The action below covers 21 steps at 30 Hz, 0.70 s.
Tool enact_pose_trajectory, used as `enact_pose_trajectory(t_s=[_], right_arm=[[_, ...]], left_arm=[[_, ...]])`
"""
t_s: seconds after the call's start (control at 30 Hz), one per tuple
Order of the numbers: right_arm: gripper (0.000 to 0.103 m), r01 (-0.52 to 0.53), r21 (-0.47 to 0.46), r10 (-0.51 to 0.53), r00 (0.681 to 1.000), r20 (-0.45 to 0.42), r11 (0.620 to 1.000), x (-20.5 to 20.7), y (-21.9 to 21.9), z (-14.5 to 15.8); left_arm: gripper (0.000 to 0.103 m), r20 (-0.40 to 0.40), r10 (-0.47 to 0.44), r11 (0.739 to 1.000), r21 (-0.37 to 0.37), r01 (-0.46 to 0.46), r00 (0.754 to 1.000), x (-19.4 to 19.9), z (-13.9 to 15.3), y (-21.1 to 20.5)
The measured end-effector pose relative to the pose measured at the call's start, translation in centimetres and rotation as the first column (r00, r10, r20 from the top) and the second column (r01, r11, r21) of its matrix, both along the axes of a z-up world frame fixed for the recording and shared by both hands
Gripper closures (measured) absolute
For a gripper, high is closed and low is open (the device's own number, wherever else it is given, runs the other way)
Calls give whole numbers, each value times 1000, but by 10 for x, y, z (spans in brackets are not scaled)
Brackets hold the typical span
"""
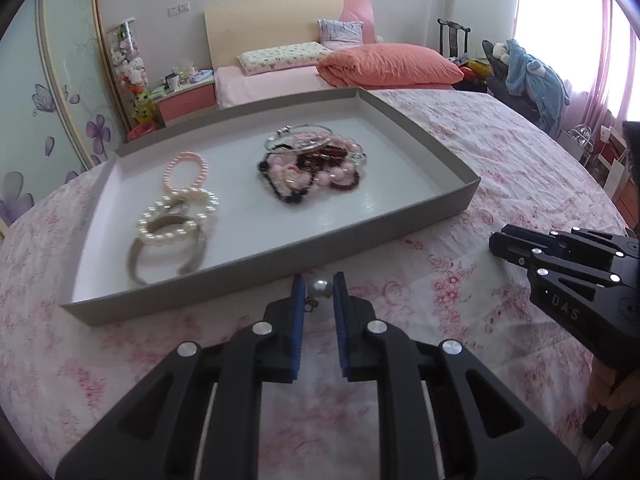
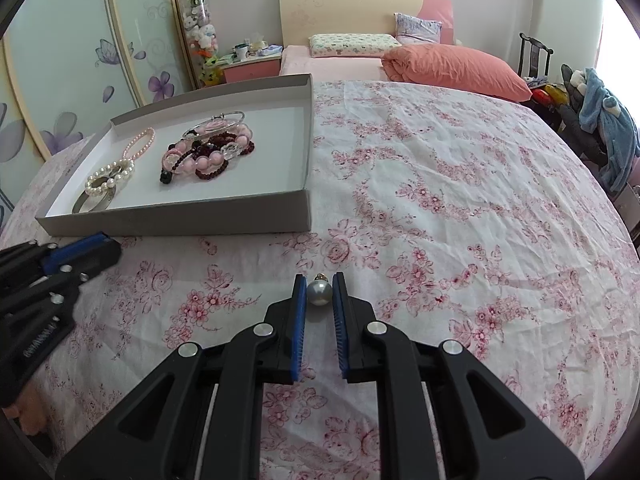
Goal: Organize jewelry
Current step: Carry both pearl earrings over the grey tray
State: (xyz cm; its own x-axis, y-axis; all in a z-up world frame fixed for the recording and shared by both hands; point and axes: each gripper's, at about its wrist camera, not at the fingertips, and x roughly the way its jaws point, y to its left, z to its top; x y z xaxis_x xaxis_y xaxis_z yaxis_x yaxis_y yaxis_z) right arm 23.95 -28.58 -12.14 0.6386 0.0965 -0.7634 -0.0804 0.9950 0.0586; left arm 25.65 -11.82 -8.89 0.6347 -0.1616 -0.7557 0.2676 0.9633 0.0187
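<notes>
My left gripper [image 1: 320, 285] is shut on a small grey pearl earring [image 1: 322, 289], held at the fingertips just above the floral bedspread, close to the front wall of the grey tray [image 1: 180, 292]. My right gripper [image 2: 319, 286] is shut on a second pearl earring [image 2: 319, 293] over the bedspread, to the right of the tray [image 2: 180, 220]. In the tray lie white pearl bracelets [image 1: 176, 220] on a grey bangle, a pink pearl bracelet [image 1: 186, 170] and a tangled pile of pink and dark bead bracelets [image 1: 316, 168]. Each gripper shows in the other's view: the right gripper [image 1: 560, 264] and the left gripper [image 2: 80, 252].
The tray sits on a round bed with a pink floral bedspread [image 2: 440, 200]. Behind it are a folded orange duvet [image 2: 456, 68], pillows and a headboard. A bedside table [image 2: 252, 66] stands at the back left. A chair draped with blue clothing [image 2: 604, 128] stands at the right.
</notes>
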Motion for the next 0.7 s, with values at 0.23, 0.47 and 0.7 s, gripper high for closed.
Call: enact_pose_trajectory(t_s=[0.23, 0.47, 0.7], right_arm=[[89, -57, 12, 57, 998, 1, 998, -7, 20, 3], [89, -120, 6, 120, 992, 37, 993, -18, 44, 15], [89, -187, -8, 187, 979, 79, 982, -30, 69, 28]], left_arm=[[88, 32, 63, 998, -6, -63, 997, -18, 12, 39], [88, 34, 151, 988, -26, -150, 988, -34, 17, 82], [88, 28, 211, 977, -50, -209, 977, -41, 19, 105]])
